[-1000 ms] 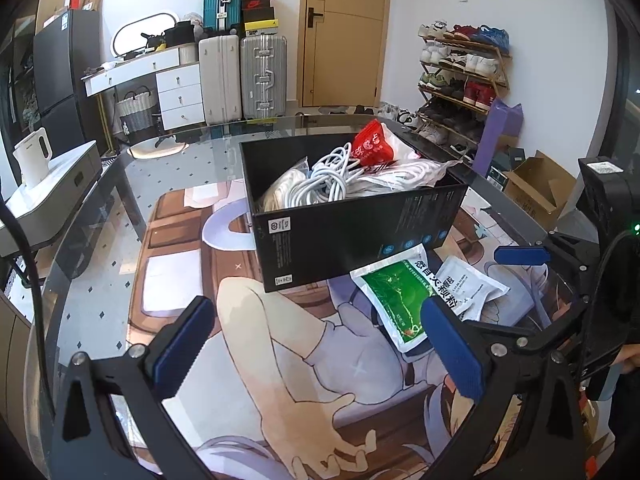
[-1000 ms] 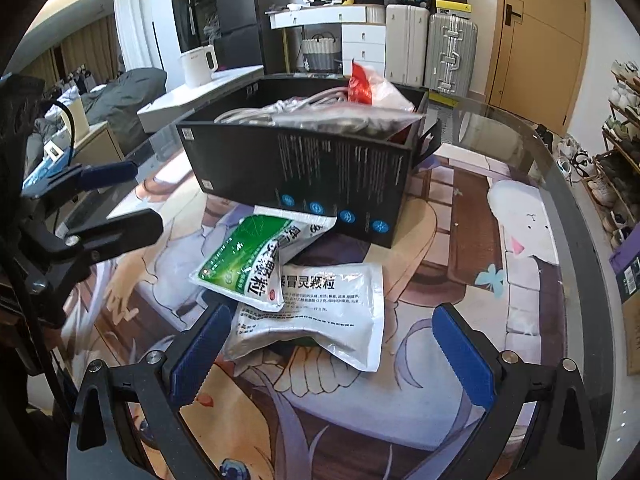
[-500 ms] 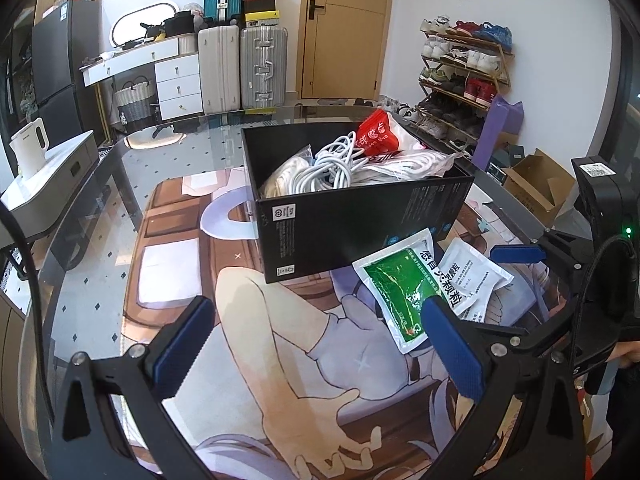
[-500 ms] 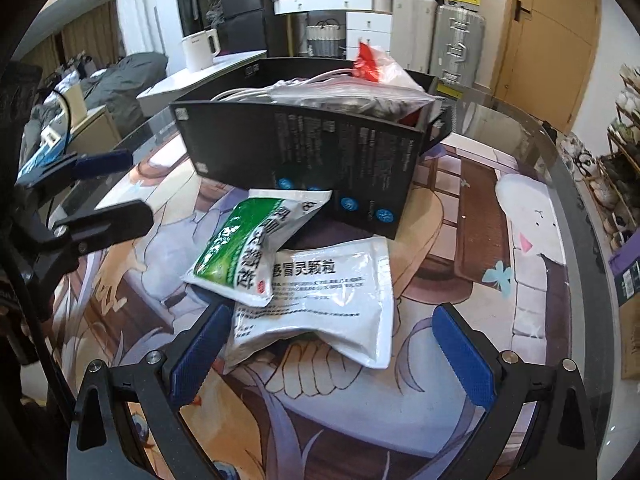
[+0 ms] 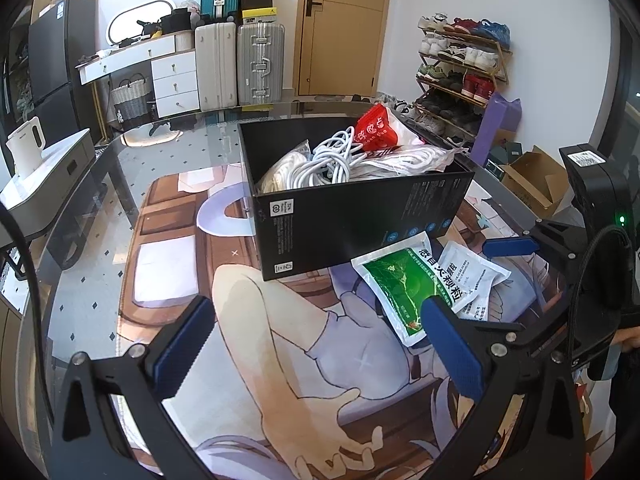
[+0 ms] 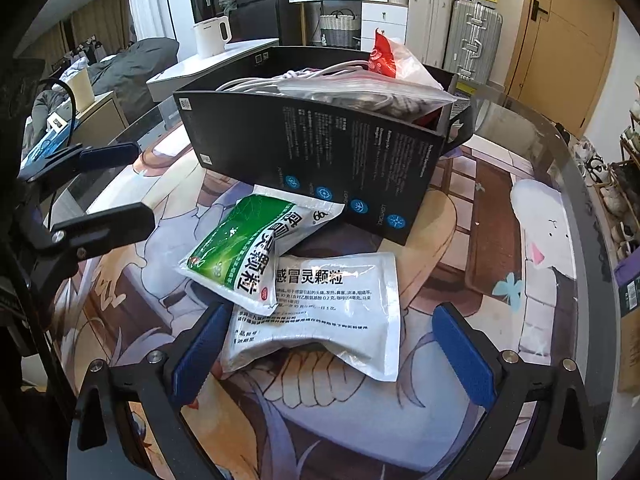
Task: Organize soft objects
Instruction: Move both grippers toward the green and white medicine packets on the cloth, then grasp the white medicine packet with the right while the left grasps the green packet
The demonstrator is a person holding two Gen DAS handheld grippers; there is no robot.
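Observation:
A black box [image 5: 352, 216] [image 6: 320, 148] stands on the printed mat, filled with white cables [image 5: 328, 160], clear bags and a red packet [image 5: 374, 128]. In front of it a green-and-white medicine pouch [image 6: 244, 252] [image 5: 404, 284] overlaps a white medicine pouch [image 6: 332, 308] [image 5: 472, 272]. My right gripper [image 6: 332, 356] is open, its blue pads flanking the white pouch's near edge. My left gripper [image 5: 316, 348] is open over bare mat, its right pad close to the green pouch's corner. Each gripper shows in the other's view.
The printed mat [image 5: 248, 320] covers a glass table [image 5: 92, 240]. Suitcases [image 5: 240, 64], a white dresser, a door and a shoe rack [image 5: 460, 68] line the room behind. A white kettle [image 6: 210, 34] stands on a side unit. A cardboard box [image 5: 532, 180] lies on the floor.
Both grippers have come closer to the pouches and lower. The right gripper's pads now sit on either side of the white pouch. Nothing has been taken hold of.

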